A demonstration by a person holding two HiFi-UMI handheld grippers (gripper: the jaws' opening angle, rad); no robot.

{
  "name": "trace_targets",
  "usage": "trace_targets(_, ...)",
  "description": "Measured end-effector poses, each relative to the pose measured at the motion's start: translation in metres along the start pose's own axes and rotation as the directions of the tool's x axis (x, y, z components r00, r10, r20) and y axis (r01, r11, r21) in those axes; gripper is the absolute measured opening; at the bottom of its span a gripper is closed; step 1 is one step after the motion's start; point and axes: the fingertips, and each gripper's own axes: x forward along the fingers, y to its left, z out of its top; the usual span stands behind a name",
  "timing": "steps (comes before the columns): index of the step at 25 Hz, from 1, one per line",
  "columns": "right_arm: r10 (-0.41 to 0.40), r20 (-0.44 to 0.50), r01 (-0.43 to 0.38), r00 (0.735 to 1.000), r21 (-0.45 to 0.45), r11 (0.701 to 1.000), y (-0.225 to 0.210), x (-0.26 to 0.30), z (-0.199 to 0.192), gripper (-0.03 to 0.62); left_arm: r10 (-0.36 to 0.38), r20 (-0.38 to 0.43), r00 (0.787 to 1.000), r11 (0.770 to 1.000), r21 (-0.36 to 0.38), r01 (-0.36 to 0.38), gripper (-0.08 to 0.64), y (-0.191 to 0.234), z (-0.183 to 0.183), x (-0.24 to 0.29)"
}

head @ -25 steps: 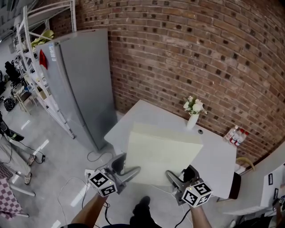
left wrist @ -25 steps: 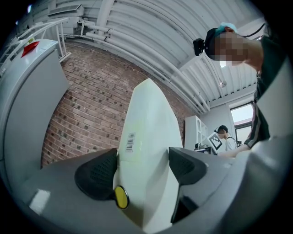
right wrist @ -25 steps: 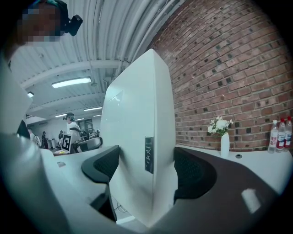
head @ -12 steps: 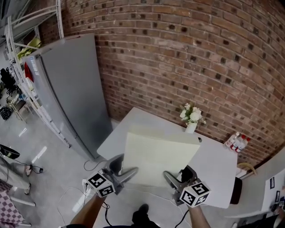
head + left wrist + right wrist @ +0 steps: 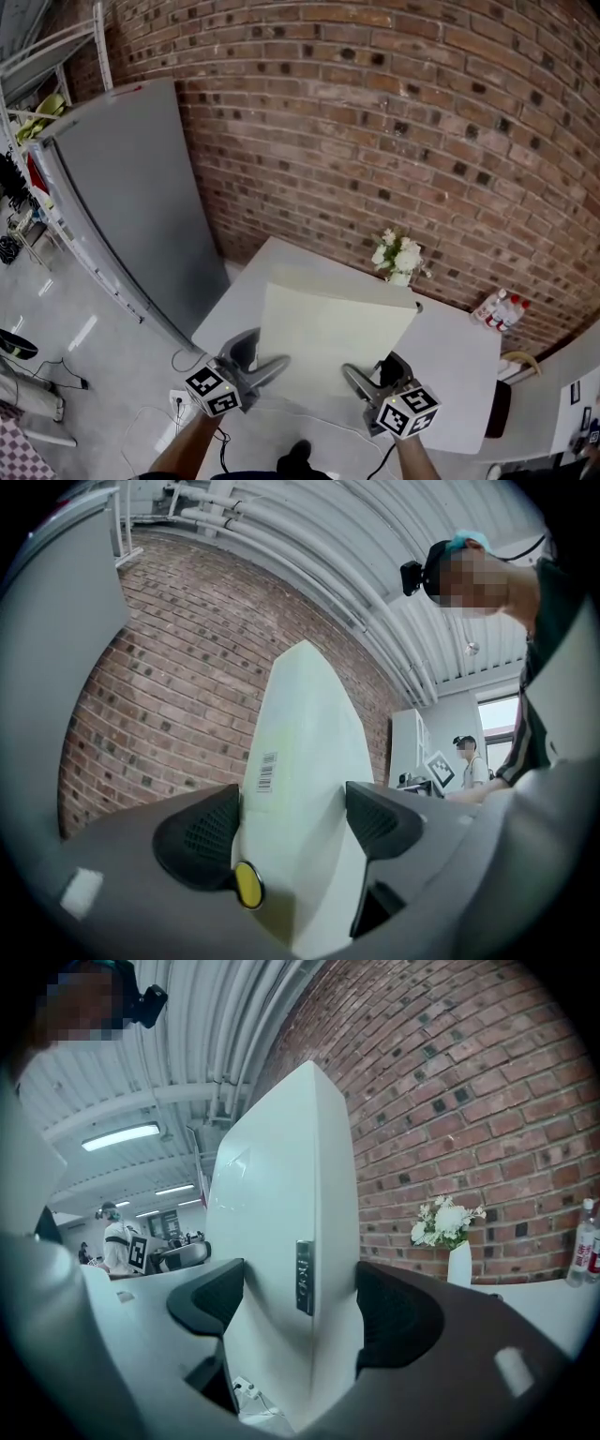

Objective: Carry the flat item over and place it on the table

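Observation:
A large pale flat box hangs level in the air over the white table. My left gripper is shut on its near left edge, and my right gripper is shut on its near right edge. In the left gripper view the flat box stands edge-on between the pads, with a barcode sticker near the left pad. The right gripper view shows the flat box clamped the same way, a small grey label on its edge.
A white vase with flowers stands at the table's far side by the brick wall. A tall grey cabinet is to the left. Bottles sit on the floor at the right. Cables lie on the floor below.
The view has closed in on the table and wall; the box, held in both grippers, now hangs further over the tabletop. Both grips are unchanged.

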Motion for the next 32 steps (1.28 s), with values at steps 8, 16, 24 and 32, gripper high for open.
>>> trace_targets(8, 0.004, -0.018, -0.004, 1.000, 0.018, 1.000, -0.021, 0.021, 0.004, 0.368, 0.012, -0.014, 1.000, 1.000, -0.013, -0.012, 0.357, 0.021, -0.004, 0.020)
trace_targets(16, -0.035, -0.030, 0.036, 0.999, 0.034, 0.999, -0.044, 0.037, 0.002, 0.368, -0.022, -0.032, 0.999, 0.999, -0.033, 0.021, 0.357, 0.044, -0.013, 0.044)
trace_targets(24, -0.127, -0.037, 0.130, 0.991, 0.079, 0.988, -0.081, 0.054, 0.002, 0.368, -0.103, -0.069, 0.992, 0.992, -0.079, 0.098, 0.357, 0.074, -0.026, 0.090)
trace_targets(32, -0.204, -0.060, 0.210, 0.977, 0.133, 0.969, -0.117, 0.058, -0.011, 0.368, -0.176, -0.118, 0.977, 0.979, -0.123, 0.162, 0.357, 0.089, -0.051, 0.129)
